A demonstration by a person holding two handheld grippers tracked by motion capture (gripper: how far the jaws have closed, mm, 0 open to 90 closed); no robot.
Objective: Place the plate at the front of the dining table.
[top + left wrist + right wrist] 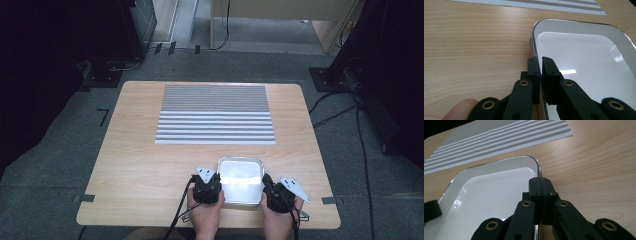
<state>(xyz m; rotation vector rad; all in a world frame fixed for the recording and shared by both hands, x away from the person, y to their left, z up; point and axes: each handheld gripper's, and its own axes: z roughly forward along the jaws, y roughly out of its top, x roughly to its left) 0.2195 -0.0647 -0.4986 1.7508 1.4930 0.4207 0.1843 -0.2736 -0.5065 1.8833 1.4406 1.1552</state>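
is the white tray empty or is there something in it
Empty: the white tray shows only its bare glossy floor, with each hand-held gripper clamped on a side rim.

I'm seeing a glossy white tray with a silvery rim, black fingers, a grey-and-white striped mat, and a pale wood-grain counter.

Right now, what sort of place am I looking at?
Probably a lab or workshop set up for recording: a bare wooden table on grey carpet, loose cables across the floor, and dark equipment stands around it.
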